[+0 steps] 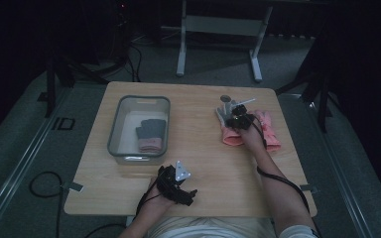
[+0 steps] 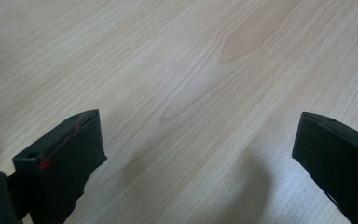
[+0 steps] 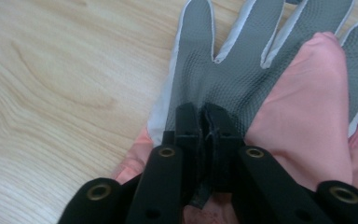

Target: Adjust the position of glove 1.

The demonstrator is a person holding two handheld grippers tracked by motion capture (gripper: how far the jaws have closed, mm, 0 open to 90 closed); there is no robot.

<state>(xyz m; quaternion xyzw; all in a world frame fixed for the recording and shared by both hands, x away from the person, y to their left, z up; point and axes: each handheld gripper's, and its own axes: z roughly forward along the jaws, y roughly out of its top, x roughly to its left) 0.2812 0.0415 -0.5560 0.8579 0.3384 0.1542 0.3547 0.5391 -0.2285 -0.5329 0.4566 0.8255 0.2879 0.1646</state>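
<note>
- From the high view we see the person's right forearm stretched forward across the wooden table (image 1: 203,163), its right gripper (image 1: 240,120) set down on a pink-and-grey glove (image 1: 228,130) in the far right part of the tabletop.
- The glove's grey fingertips poke out just beyond the jaws, and a second pink glove (image 1: 269,130) lies touching it on the outer side.
- The left gripper (image 1: 177,184) rests near the front edge of the table, its hand drawn back close to the person's body, with bare wood ahead of it.
- Beyond the left gripper stands a clear bin (image 1: 115,130) holding another folded grey-and-pink glove (image 1: 151,134); a wide strip of open table separates the bin from the right gripper.
- In the left gripper view we look along the left gripper (image 2: 198,154), whose jaws are spread wide apart with nothing between them, just pale wood grain below and ahead.
- In the right gripper view the right gripper (image 3: 208,123) has its jaws pressed together, pinching the grey dotted palm of the glove (image 3: 223,70).
- The glove's grey fingers fan out straight ahead of the jaws, and a fold of its pink fabric lies over it to the right of the jaws.
- To the left of the jaws the table (image 3: 60,88) is bare wood.
</note>
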